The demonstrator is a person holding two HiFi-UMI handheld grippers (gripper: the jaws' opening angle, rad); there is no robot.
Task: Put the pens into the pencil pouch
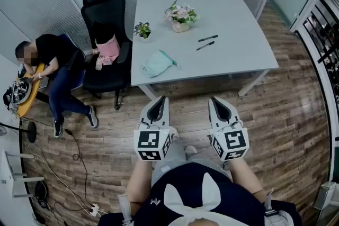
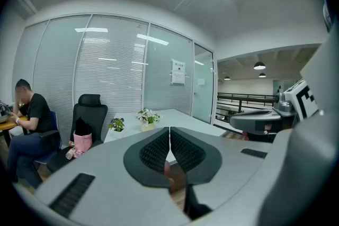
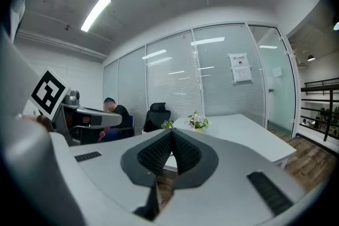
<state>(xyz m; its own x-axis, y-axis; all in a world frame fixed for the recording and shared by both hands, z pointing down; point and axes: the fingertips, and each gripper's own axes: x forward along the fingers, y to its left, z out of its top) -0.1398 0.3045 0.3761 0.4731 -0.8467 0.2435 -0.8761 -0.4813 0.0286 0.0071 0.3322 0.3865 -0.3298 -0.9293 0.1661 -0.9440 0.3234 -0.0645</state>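
Two black pens [image 1: 207, 42] lie side by side on the white table [image 1: 228, 18], right of its middle. A mint-green pencil pouch [image 1: 158, 63] rests near the table's front left edge. My left gripper [image 1: 157, 98] and right gripper [image 1: 217, 99] hover over the wooden floor, short of the table, both shut with nothing between the jaws. In the left gripper view the left gripper [image 2: 169, 129] points at the table [image 2: 175, 116]; in the right gripper view the right gripper [image 3: 171, 134] does the same.
A pink flower pot [image 1: 180, 16] and a small green plant [image 1: 143, 29] stand at the table's far left. A black office chair [image 1: 106, 39] with a pink bag sits left of the table. A seated person [image 1: 50, 69] works at a desk further left. Cables cross the floor.
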